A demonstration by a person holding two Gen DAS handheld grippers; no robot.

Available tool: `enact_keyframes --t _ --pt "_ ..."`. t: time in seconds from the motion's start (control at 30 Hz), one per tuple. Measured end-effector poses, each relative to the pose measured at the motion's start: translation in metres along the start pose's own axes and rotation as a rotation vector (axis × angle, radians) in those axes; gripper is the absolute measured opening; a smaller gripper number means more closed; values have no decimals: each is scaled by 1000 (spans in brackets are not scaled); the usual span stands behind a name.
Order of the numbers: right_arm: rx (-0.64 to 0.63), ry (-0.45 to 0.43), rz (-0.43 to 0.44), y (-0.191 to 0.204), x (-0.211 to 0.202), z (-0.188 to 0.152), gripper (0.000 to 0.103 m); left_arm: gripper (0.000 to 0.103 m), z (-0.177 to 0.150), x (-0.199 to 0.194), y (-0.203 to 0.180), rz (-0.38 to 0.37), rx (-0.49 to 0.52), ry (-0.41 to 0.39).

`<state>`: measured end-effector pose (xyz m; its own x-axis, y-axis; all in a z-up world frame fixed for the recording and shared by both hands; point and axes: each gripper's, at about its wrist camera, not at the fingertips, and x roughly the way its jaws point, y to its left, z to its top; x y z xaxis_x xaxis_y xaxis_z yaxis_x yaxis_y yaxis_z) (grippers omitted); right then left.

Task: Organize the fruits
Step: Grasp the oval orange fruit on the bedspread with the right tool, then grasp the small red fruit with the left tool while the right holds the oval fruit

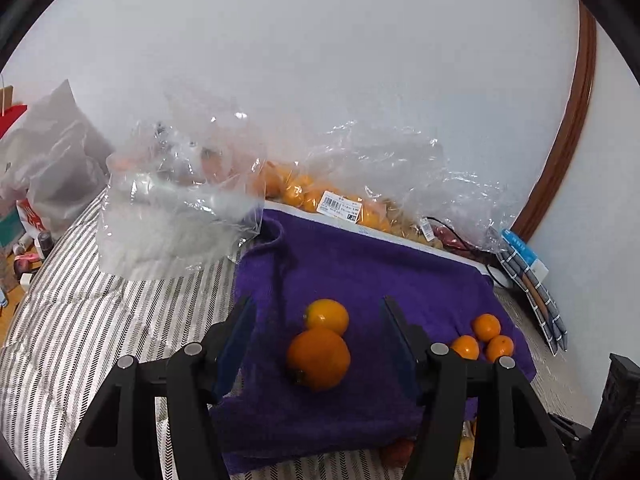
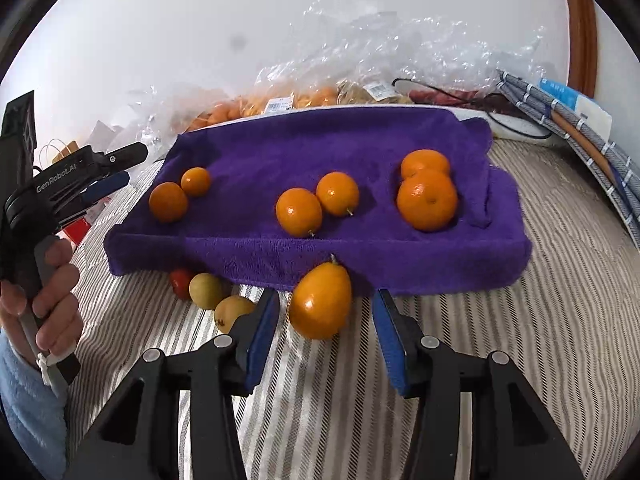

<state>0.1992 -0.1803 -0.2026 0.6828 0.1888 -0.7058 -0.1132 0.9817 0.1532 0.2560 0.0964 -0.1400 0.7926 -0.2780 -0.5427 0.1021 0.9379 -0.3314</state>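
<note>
A purple towel (image 2: 280, 152) covers a raised pad on a striped bedspread. Several orange fruits lie on it in pairs: left pair (image 2: 168, 201), middle pair (image 2: 299, 211), right pair (image 2: 427, 199). My right gripper (image 2: 326, 314) is open around an oval orange fruit (image 2: 321, 301) on the bedspread in front of the towel, without touching it. My left gripper (image 1: 318, 316) is open above the towel, with two orange fruits (image 1: 318, 358) between its fingers; it also shows at the left of the right wrist view (image 2: 116, 168). Three small oranges (image 1: 486, 338) lie to its right.
Two yellowish fruits (image 2: 206, 290) and a red one (image 2: 181, 282) lie on the bedspread (image 2: 520, 320) by the towel's front edge. Clear plastic bags (image 1: 180, 200) of orange fruit (image 1: 296, 192) stand behind the towel against the white wall. Folded cloth (image 2: 560, 120) leans at the right.
</note>
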Motion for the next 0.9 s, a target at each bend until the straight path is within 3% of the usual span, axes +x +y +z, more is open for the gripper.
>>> enact_keyframes --t 0.1,0.27,0.33,0.5,0.57,0.73,0.8,0.9 --pt "18 26 20 -2 9 1 33 61 -2 1 -5 -3 13 4" --pt "28 -2 31 -7 0 -3 33 61 -6 -3 -21 -22 85 0" --pt "1 -37 -13 -9 -11 -7 33 60 -10 -10 -30 -35 122 2" --pt "-66 -68 -81 -24 -28 -17 33 60 -36 -35 -47 -149 214 71" --pt "-38 -76 -66 -36 -33 -19 33 60 -50 -41 -54 -164 279 93" --pt "59 -101 -8 -56 -38 -19 33 46 -64 -26 -56 -116 294 169" --pt "66 -96 -3 -58 -37 -18 33 33 -66 -13 -55 -82 307 223" --pt "59 -97 3 -55 -36 -17 33 32 -69 -4 -58 -89 316 257"
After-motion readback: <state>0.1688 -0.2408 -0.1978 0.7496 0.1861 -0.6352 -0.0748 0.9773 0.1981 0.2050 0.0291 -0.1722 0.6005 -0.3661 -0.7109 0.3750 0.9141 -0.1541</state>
